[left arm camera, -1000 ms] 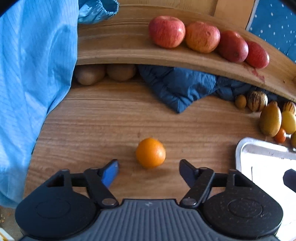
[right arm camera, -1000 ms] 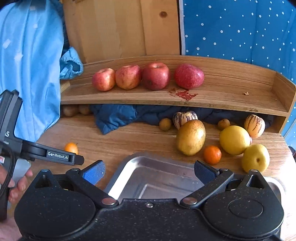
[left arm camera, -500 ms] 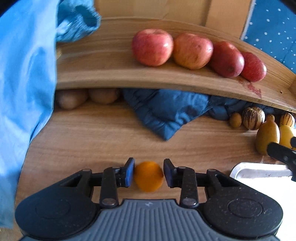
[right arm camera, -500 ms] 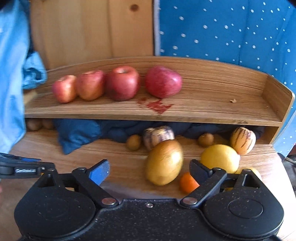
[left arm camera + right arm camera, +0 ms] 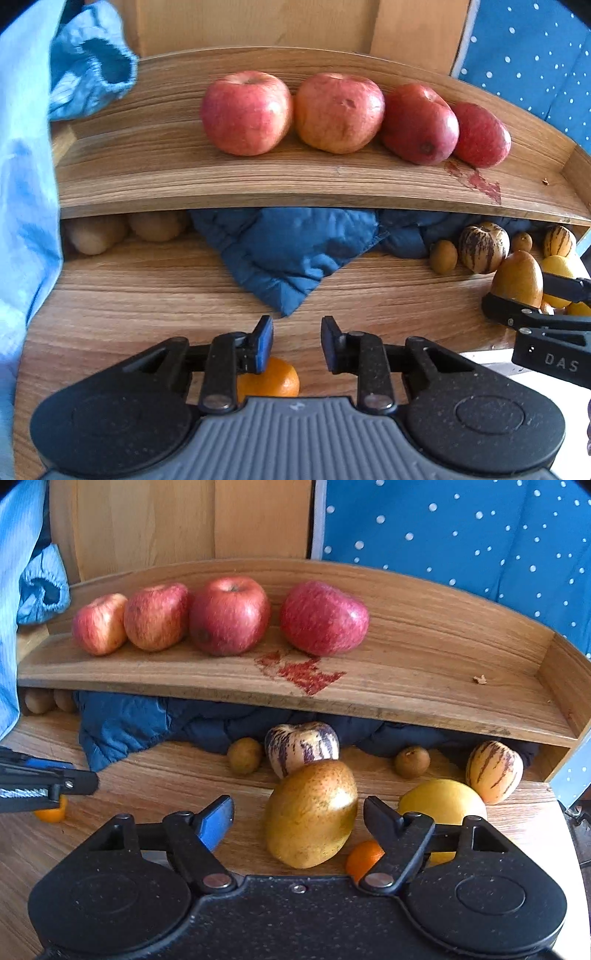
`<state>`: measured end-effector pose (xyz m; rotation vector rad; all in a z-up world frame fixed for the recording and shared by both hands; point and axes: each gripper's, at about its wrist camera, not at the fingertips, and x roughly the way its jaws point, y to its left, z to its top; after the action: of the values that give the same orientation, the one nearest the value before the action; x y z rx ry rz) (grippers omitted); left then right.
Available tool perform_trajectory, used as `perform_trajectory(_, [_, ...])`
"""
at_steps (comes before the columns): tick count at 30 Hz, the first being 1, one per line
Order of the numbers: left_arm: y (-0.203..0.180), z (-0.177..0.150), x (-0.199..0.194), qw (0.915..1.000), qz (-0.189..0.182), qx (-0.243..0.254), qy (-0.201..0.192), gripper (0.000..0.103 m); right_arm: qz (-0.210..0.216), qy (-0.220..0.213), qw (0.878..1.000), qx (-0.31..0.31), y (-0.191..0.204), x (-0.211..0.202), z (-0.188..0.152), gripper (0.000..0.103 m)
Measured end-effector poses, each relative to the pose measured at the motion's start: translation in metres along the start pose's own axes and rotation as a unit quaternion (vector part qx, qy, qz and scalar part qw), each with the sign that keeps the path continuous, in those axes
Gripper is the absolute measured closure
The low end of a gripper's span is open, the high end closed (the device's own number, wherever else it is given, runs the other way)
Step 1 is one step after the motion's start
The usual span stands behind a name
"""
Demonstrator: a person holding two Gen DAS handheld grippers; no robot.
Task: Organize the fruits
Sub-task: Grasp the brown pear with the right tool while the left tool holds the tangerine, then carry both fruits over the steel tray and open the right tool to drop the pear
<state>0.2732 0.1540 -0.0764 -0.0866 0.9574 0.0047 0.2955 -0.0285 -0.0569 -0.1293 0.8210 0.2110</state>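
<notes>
my left gripper [image 5: 297, 341] has its fingers apart with the orange [image 5: 271, 378] behind and left of the tips, nearer than my wide-open right gripper [image 5: 298, 818].

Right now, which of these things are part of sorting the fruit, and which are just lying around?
Part of the job:
- four apples on the upper shelf
- small orange below the left gripper
- brown pear in front of the right gripper
- yellow fruit
- striped melons

Just lying about:
- dark blue quilted cloth
- red stain
- light blue garment
</notes>
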Motion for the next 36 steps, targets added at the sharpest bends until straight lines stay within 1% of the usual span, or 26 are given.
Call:
perform_trajectory(1, [0.003, -0.002, -0.002, 1.0000, 0.002, -0.003, 0.000, 0.072, 0.001, 0.001, 1.000, -0.003, 0.001, 0.001, -0.001, 0.026])
perform_trajectory(3, [0.009, -0.005, -0.006, 0.9999, 0.009, -0.010, 0.002, 0.066, -0.002, 0.002, 1.000, -0.009, 0.003, 0.003, -0.002, 0.026])
perform_trajectory(6, [0.017, -0.010, -0.009, 0.9995, 0.021, -0.022, 0.008, 0.060, -0.005, 0.002, 1.000, -0.012, 0.004, 0.006, -0.001, 0.029])
perform_trajectory(7, [0.020, -0.011, -0.010, 0.9993, 0.023, -0.026, 0.009, 0.057, -0.006, 0.002, 1.000, -0.013, 0.004, 0.007, -0.001, 0.030])
perform_trajectory(8, [0.023, -0.011, -0.012, 0.9992, 0.024, -0.029, 0.012, 0.051, -0.007, 0.003, 1.000, -0.015, 0.004, 0.008, -0.001, 0.031])
perform_trajectory(9, [0.025, -0.013, -0.012, 0.9990, 0.027, -0.032, 0.017, 0.049, -0.009, 0.006, 1.000, -0.018, 0.005, 0.009, -0.001, 0.032])
perform_trajectory(11, [0.029, -0.016, -0.013, 0.9984, 0.030, -0.039, 0.028, 0.047, -0.011, 0.013, 1.000, -0.024, 0.006, 0.013, 0.000, 0.034])
perform_trajectory(14, [0.031, -0.022, -0.017, 0.9981, 0.026, -0.044, 0.034, 0.045, -0.018, 0.011, 0.999, -0.025, 0.007, 0.014, 0.000, 0.043])
perform_trajectory(15, [0.030, -0.023, -0.017, 0.9982, 0.024, -0.044, 0.035, 0.045, -0.021, 0.009, 0.999, -0.027, 0.008, 0.014, 0.000, 0.047])
perform_trajectory(19, [0.029, -0.025, -0.020, 0.9984, 0.017, -0.043, 0.034, 0.047, -0.018, 0.009, 0.999, -0.030, 0.011, 0.011, -0.001, 0.048])
perform_trajectory(21, [0.028, -0.025, -0.020, 0.9985, 0.015, -0.042, 0.031, 0.052, -0.011, 0.011, 0.999, -0.032, 0.014, 0.010, -0.002, 0.048])
perform_trajectory(23, [0.028, -0.024, -0.018, 0.9987, 0.011, -0.041, 0.026, 0.054, -0.002, 0.011, 0.999, -0.037, 0.018, 0.009, -0.002, 0.048])
perform_trajectory(25, [0.028, -0.021, -0.014, 0.9985, 0.021, -0.045, 0.025, 0.054, 0.005, 0.011, 0.999, -0.043, 0.023, 0.007, -0.003, 0.048])
perform_trajectory(27, [0.033, -0.017, -0.011, 0.9975, 0.032, -0.058, 0.022, 0.051, 0.011, 0.009, 0.999, -0.045, 0.027, 0.006, -0.003, 0.048])
perform_trajectory(29, [0.038, -0.012, -0.008, 0.9970, 0.039, -0.065, 0.017, 0.051, 0.020, 0.004, 0.999, -0.049, 0.031, 0.003, -0.004, 0.048])
perform_trajectory(30, [0.040, -0.009, -0.006, 0.9970, 0.038, -0.066, 0.013, 0.049, 0.023, 0.003, 0.998, -0.052, 0.033, 0.003, -0.003, 0.048])
perform_trajectory(33, [0.040, -0.003, -0.003, 0.9982, 0.027, -0.054, 0.000, 0.049, 0.035, -0.002, 0.998, -0.059, 0.040, 0.002, -0.002, 0.048])
perform_trajectory(36, [0.037, 0.004, 0.003, 0.9993, 0.013, -0.035, 0.004, 0.050, 0.044, -0.005, 0.997, -0.068, 0.046, 0.003, 0.001, 0.048])
